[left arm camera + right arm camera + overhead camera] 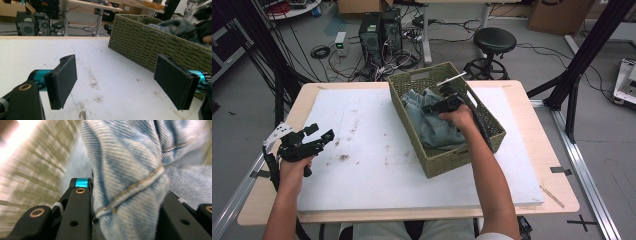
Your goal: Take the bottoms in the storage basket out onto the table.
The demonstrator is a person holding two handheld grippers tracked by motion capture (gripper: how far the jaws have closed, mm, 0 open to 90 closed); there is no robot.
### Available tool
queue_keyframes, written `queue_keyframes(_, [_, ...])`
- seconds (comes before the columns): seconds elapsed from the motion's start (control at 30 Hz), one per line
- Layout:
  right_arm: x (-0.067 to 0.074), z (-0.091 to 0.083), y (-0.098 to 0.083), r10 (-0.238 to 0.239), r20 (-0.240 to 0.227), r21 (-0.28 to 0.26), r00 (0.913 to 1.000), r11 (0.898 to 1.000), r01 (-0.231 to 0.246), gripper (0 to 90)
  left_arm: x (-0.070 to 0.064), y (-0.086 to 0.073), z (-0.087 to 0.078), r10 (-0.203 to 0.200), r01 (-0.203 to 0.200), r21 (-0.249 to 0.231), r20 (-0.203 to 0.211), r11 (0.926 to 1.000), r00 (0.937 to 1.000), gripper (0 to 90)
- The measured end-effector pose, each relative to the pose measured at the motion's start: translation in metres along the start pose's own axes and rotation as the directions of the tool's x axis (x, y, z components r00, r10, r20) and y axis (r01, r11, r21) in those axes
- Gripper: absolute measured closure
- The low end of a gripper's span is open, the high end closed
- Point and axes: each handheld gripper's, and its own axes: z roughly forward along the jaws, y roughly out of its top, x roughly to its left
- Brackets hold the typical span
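On the white table (362, 165) sits a green woven basket (412, 120) with blue jeans (427, 125) bunched inside. Reaching in from above, the right claw (125, 215) has a thick fold of jeans pinched tight, likely to lift them out. Over bare table waits the left claw (120, 82), wide open and empty. Behind are computers (379, 32), cables and a black stool (494, 42) on a grey floor.

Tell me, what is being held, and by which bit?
The right hand-held gripper pinches the jeans on a stitched fold, inside the basket. The left hand-held gripper is open, holding nothing.
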Motion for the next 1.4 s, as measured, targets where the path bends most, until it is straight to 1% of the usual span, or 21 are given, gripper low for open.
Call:
queue_keyframes(0.07, [0.001,-0.016,0.003,-0.017,-0.013,-0.07,0.9998,0.997,0.016,69.6,0.0,0.0,0.001,0.0,0.0,0.0,0.001,1.0,1.0,19.3])
queue_keyframes(0.1, [0.003,-0.026,0.005,-0.035,-0.011,-0.111,0.9993,0.993,0.033,69.6,0.0,0.0,0.002,0.001,-0.001,0.002,0.003,1.0,1.0,19.3])
queue_keyframes(0.17, [0.006,-0.04,0.007,-0.05,-0.025,-0.177,0.9985,0.983,0.044,69.7,0.0,-0.001,0.003,0.0,0.0,0.005,0.004,1.0,1.0,19.3])
queue_keyframes(0.27, [0.008,-0.063,0.009,-0.061,-0.056,-0.281,0.9966,0.959,0.043,69.7,-0.001,-0.001,0.003,0.003,-0.003,0.01,0.009,0.9999,1.0,19.3])
queue_keyframes(0.3, [0.009,-0.072,0.009,-0.062,-0.045,-0.298,0.997,0.954,0.046,69.7,-0.001,-0.001,0.004,0.002,-0.002,0.009,0.01,1.0,1.0,19.4])
queue_keyframes(0.37, [0.01,-0.083,0.01,-0.071,-0.028,-0.308,0.9971,0.95,0.059,69.8,-0.002,-0.001,0.004,0.003,-0.003,0.009,0.011,1.0,0.9999,19.5])
queue_keyframes(0.4, [0.012,-0.089,0.009,-0.079,-0.018,-0.324,0.9967,0.944,0.069,69.7,-0.002,-0.001,0.004,0.003,-0.003,0.009,0.013,1.0,0.9999,19.5])
queue_keyframes(0.53, [0.011,-0.113,0.004,-0.07,-0.011,-0.404,0.9975,0.913,0.06,69.7,-0.003,-0.001,0.005,0.004,-0.005,0.013,0.017,0.9999,0.9998,19.7])
queue_keyframes(0.6, [0.012,-0.126,0.002,-0.068,-0.016,-0.445,0.9976,0.894,0.054,69.7,-0.003,-0.002,0.006,0.005,-0.006,0.014,0.019,0.9999,0.9998,19.7])
queue_keyframes(0.63, [0.013,-0.129,0.001,-0.073,-0.008,-0.456,0.9973,0.888,0.061,69.7,-0.003,-0.002,0.006,0.006,-0.006,0.015,0.019,0.9999,0.9998,19.8])
queue_keyframes(0.67, [0.015,-0.135,0.0,-0.077,0.002,-0.473,0.997,0.878,0.069,69.7,-0.003,-0.002,0.006,0.006,-0.007,0.017,0.021,0.9998,0.9997,19.8])
queue_keyframes(0.7, [0.017,-0.14,0.0,-0.077,0.006,-0.482,0.997,0.873,0.071,69.7,-0.003,-0.002,0.007,0.007,-0.008,0.018,0.022,0.9998,0.9997,19.8])
queue_keyframes(0.77, [0.022,-0.148,0.003,-0.096,0.044,-0.473,0.9944,0.875,0.106,69.6,-0.003,-0.002,0.007,0.005,-0.005,0.018,0.022,0.9998,0.9998,19.8])
queue_keyframes(0.9, [0.035,-0.167,0.014,-0.138,0.094,-0.455,0.986,0.875,0.166,69.6,-0.003,-0.002,0.008,0.005,-0.005,0.02,0.025,0.9998,0.9997,19.9])
queue_keyframes(1.0, [0.038,-0.177,0.018,-0.151,0.105,-0.454,0.983,0.872,0.182,69.5,-0.003,-0.003,0.008,0.002,-0.002,0.015,0.024,0.9999,0.9997,19.9])
queue_keyframes(1.1, [0.039,-0.188,0.021,-0.16,0.107,-0.482,0.9813,0.855,0.192,69.6,-0.003,-0.002,0.007,0.002,-0.002,0.014,0.024,0.9999,0.9997,19.9])
queue_keyframes(1.17, [0.04,-0.196,0.024,-0.16,0.122,-0.499,0.9795,0.843,0.2,69.6,-0.003,-0.002,0.007,0.002,-0.003,0.016,0.024,0.9999,0.9997,19.9])
queue_keyframes(1.27, [0.039,-0.207,0.028,-0.155,0.138,-0.514,0.9783,0.833,0.204,69.5,-0.003,-0.002,0.007,0.003,-0.004,0.017,0.024,0.9999,0.9997,19.9])
queue_keyframes(1.3, [0.04,-0.211,0.028,-0.157,0.142,-0.521,0.9772,0.827,0.209,69.5,-0.003,-0.002,0.007,0.002,-0.002,0.015,0.023,0.9999,0.9997,19.9])
queue_keyframes(1.33, [0.04,-0.214,0.028,-0.158,0.148,-0.529,0.9763,0.821,0.213,69.5,-0.003,-0.002,0.007,0.002,-0.002,0.015,0.023,0.9999,0.9997,19.8])
queue_keyframes(1.4, [0.041,-0.222,0.028,-0.155,0.156,-0.554,0.9755,0.804,0.216,69.5,-0.003,-0.003,0.007,0.001,-0.001,0.015,0.023,0.9999,0.9997,19.9])
